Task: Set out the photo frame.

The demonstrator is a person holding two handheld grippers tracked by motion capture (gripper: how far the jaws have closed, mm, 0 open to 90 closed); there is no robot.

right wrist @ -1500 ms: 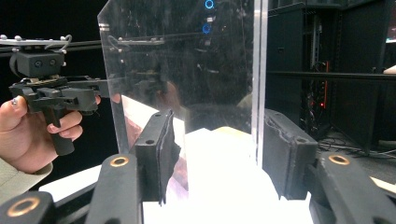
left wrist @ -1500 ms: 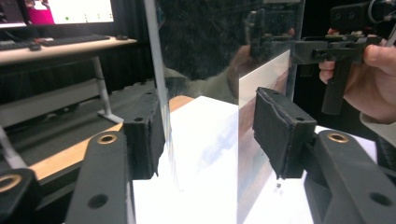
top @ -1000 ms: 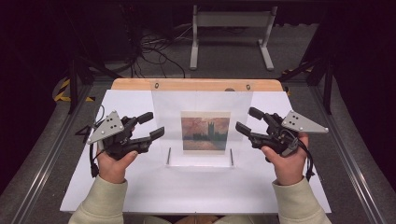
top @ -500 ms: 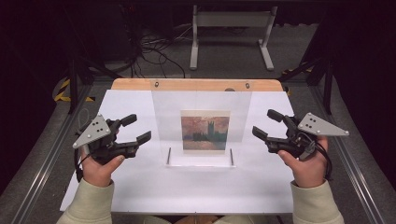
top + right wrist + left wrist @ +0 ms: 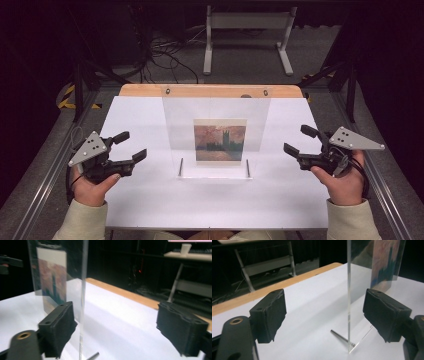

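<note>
On the white desk [image 5: 150,200] a clear upright frame [image 5: 216,135] holding a picture [image 5: 220,142] stands at centre, well apart from left gripper [image 5: 129,148] and right gripper [image 5: 299,141], jaws wide open and empty; closing in evenly on its side edges would likely avoid tipping.

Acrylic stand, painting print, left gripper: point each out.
acrylic stand [image 5: 175,115], high view, bare clear pane left of the print.
painting print [image 5: 220,142], high view, middle of the picture.
left gripper [image 5: 131,146], high view, midway between its open jaws.
</note>
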